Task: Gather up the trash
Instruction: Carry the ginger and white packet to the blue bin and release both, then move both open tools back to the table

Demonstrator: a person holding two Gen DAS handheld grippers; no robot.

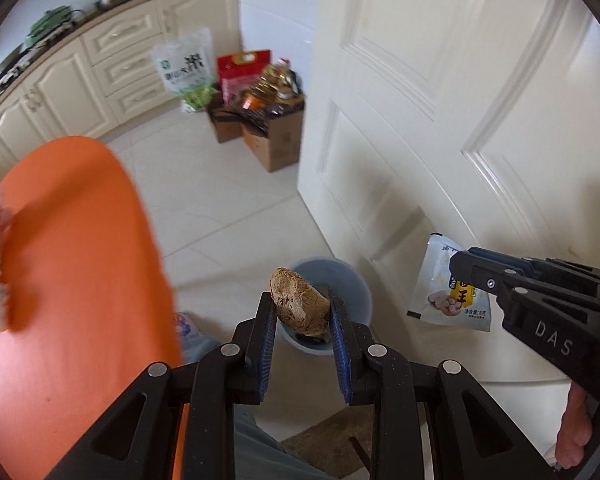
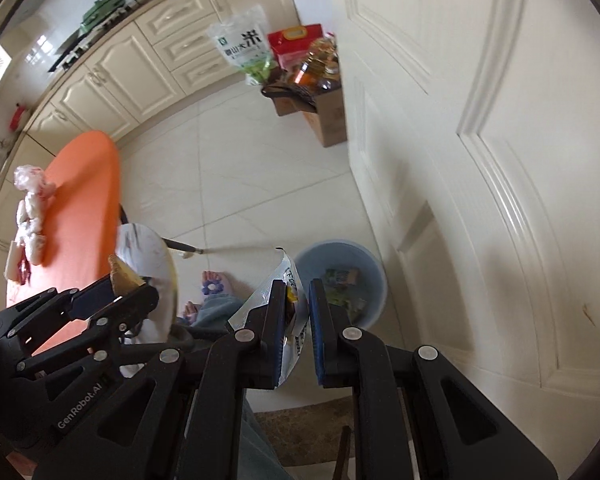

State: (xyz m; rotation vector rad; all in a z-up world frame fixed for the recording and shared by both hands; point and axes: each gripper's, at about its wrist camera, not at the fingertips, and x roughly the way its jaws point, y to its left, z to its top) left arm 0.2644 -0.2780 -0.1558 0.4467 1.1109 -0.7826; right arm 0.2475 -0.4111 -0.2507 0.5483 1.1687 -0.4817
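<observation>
Trash is hanging over the blue bin [image 1: 332, 304] on the pale tiled floor [image 1: 220, 200]: the left gripper [image 1: 300, 312] is clamping a brown lump [image 1: 298, 302], the right gripper [image 2: 296, 312] a snack packet [image 2: 288, 280]. An orange table [image 1: 68, 280] is filling the frame's left, cream cabinets [image 1: 112, 60] are lining the upper left, and a white door [image 1: 440, 100] is standing at right.

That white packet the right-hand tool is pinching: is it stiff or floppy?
Probably floppy: the packet is thin film, hanging below the right gripper with its free edge bent. Likely very light, since a pinch at one corner holds it. Its glossy surface may be slippery.
</observation>
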